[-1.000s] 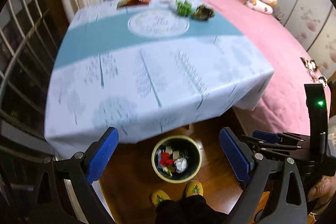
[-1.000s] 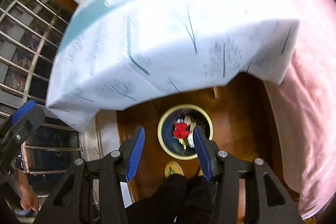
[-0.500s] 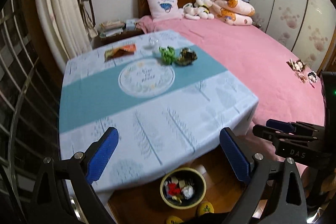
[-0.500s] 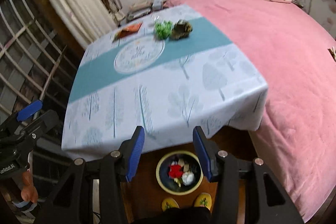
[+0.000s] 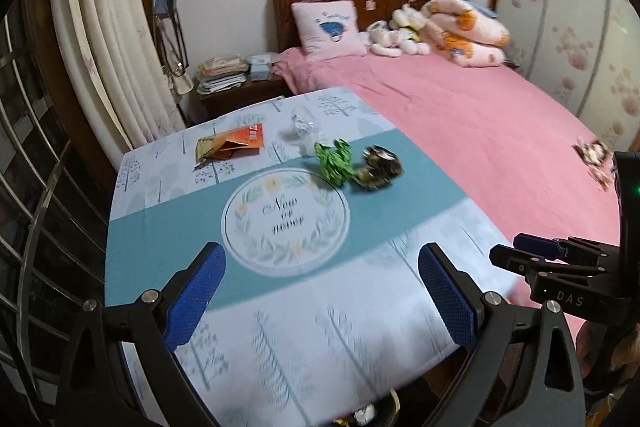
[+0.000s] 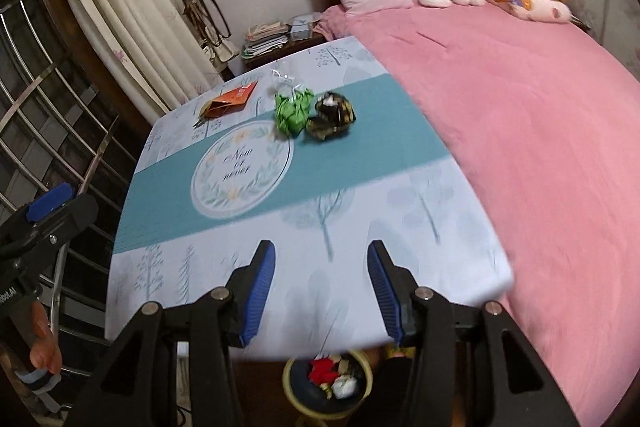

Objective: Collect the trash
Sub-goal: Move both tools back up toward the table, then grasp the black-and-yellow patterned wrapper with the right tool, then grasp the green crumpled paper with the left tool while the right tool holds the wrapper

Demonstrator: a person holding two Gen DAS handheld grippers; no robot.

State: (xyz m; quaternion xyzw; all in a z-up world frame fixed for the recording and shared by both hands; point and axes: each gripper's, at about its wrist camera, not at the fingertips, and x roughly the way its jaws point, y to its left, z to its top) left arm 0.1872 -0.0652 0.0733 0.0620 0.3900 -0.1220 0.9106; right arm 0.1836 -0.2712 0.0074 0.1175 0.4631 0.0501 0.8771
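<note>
Four pieces of trash lie on the far half of the table covered with a pale tree-print and teal-banded cloth (image 6: pixel 360 211): a crumpled green wrapper (image 6: pixel 293 110), a dark crumpled gold-flecked wrapper (image 6: pixel 331 115) touching it on the bed side, a flat orange packet (image 6: pixel 228 101) nearer the curtain, and a clear crinkled plastic scrap (image 6: pixel 285 79) just behind the green one. Your left gripper (image 5: pixel 320 301) has its jaws spread wide and holds nothing; your right gripper (image 6: pixel 322 293) is parted too, more narrowly, also carrying nothing. Both hover over the near edge of the table, well apart from the trash. The round yellow-rimmed bin (image 6: pixel 328 385) sits on the floor below that edge, with red and white scraps in it.

Watch these, in my judgement:

- The green and dark wrappers touch, so closing on one may drag or flick the other toward the pink bedspread (image 6: pixel 520 131).
- The orange packet lies flat; your fingertips could slide over it or bunch the cloth instead.
- The clear scrap is light and hard to see, so a fast approach could knock it off the table's far side.
- The bin is half hidden under the overhanging cloth; releasing before you have cleared the edge would drop the piece on the table or floor.
</note>
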